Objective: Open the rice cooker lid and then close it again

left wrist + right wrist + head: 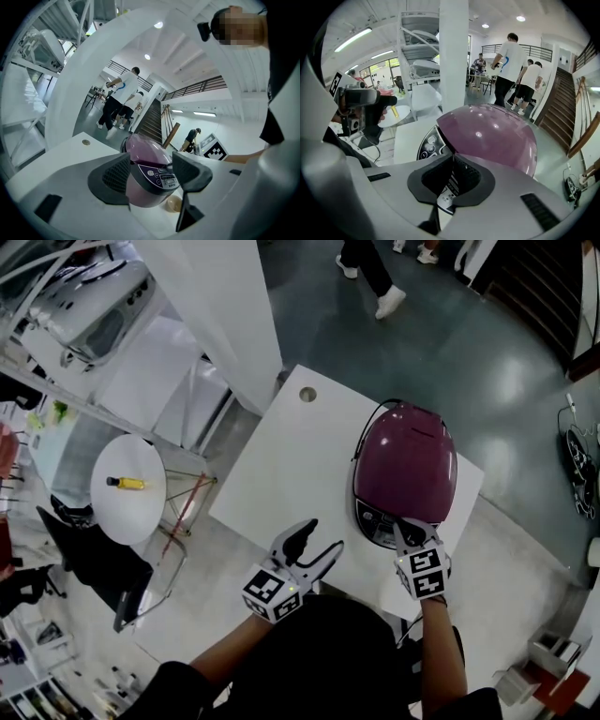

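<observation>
On the white table [281,465]: a purple rice cooker [405,460] sits right of centre with its lid [409,442] down.
How it'll handle: I'd guess a hard, glossy, slippery dome on a hinge, with a body heavy enough to stay put. Best taken at the front catch above the control panel [377,519], not on the dome.
Left gripper [323,533]: jaws wide apart and empty, over the near table edge, aimed at the cooker but clear of it.
Right gripper [405,527]: jaws together with nothing between them, tips at the lid's front lip. Whether they touch it is unclear.

White table [281,474], purple rice cooker [408,460] on its right side, round grommet [307,394] at far corner
</observation>
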Motion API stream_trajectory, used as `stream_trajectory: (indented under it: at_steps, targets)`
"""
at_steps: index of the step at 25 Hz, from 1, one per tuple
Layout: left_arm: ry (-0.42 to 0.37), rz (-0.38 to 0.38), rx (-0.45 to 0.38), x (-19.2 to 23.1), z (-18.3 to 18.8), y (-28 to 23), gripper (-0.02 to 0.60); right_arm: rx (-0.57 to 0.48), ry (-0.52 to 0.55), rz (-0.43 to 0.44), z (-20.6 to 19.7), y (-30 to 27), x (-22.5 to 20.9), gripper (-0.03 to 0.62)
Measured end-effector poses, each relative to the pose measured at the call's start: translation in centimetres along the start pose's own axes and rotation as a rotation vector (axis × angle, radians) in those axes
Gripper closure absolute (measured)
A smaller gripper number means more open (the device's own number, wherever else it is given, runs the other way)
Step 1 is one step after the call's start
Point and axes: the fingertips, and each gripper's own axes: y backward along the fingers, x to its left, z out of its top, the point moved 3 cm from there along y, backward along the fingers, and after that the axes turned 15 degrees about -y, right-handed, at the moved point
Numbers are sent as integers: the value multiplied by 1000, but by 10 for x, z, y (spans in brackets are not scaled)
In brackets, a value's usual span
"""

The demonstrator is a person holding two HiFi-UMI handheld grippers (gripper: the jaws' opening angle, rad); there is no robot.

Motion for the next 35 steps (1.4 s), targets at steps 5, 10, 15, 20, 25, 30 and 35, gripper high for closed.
stream_trajectory:
  at_steps: [5,10,15,20,25,30,35]
  targets:
    - [-11,0,-4,-1,2,2,322,-13,21,-30,0,1,1,586]
    - [-5,6,1,0,2,8,322,-62,18,-46,4,7,8,592]
    - [-12,-1,3,-2,6,7,322,-102,8,-62,8,15,8,594]
    - [-25,-18,-17,-5,11,6,322,-168,-115,-29,7,26,6,593]
    - [-38,-44,-33,-6,16,0,322,-213,-151,-50,6,39,6,592]
    - [-59,-80,-44,-15,29,-8,346,-262,-184,-60,4,55,7,592]
    - [-75,-129,-58,-24,39,-19,392,-350,-228,-68,5,73,7,593]
